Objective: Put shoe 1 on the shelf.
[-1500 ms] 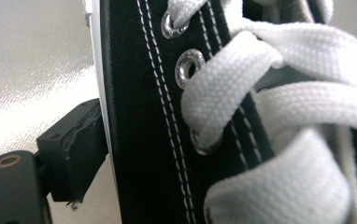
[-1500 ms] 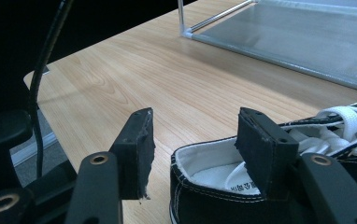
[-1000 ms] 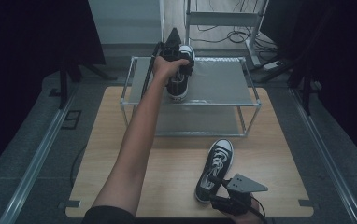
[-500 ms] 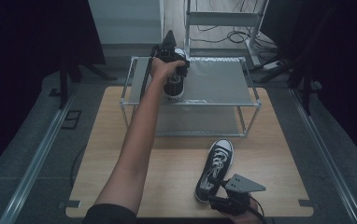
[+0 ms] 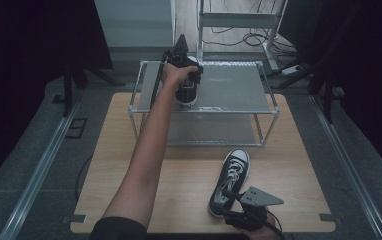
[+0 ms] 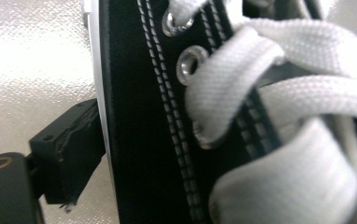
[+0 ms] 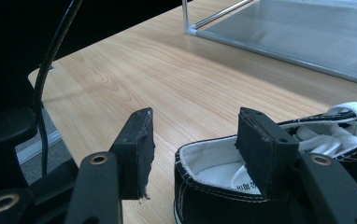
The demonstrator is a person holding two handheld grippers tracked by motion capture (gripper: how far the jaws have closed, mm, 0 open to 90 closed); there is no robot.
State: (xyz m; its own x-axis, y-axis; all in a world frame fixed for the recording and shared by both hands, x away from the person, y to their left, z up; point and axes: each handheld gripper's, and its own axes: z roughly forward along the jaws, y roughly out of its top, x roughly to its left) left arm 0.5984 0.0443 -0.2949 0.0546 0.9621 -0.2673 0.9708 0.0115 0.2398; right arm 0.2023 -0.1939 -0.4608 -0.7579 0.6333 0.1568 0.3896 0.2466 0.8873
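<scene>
A black canvas shoe with white laces (image 5: pixel 187 94) (image 6: pixel 158 121) stands on the top shelf of a metal rack (image 5: pixel 239 90). My left gripper (image 5: pixel 181 62) is at its far end, held by a hand. In the left gripper view one pad (image 6: pixel 74 149) stands right at the white sole edge and the other jaw is hidden behind the shoe. Its jaws have just been opening, with the shoe's side between them. A matching shoe (image 5: pixel 231 177) (image 7: pixel 223 191) lies on the wooden table (image 5: pixel 129 175). My right gripper (image 5: pixel 236 200) (image 7: pixel 200 140) is open, with the heel rim between its jaws, untouched.
The rack (image 7: pixel 307 42) has a lower shelf (image 5: pixel 209 132) under the top one and stands at the table's far half. Dark floor, rails and cables surround the table. Bare wood (image 7: pixel 167 79) lies between the near shoe and the rack.
The left hand has edged slightly left on the top shelf, with the shoe's toe following. The right gripper and the near shoe have stayed put.
</scene>
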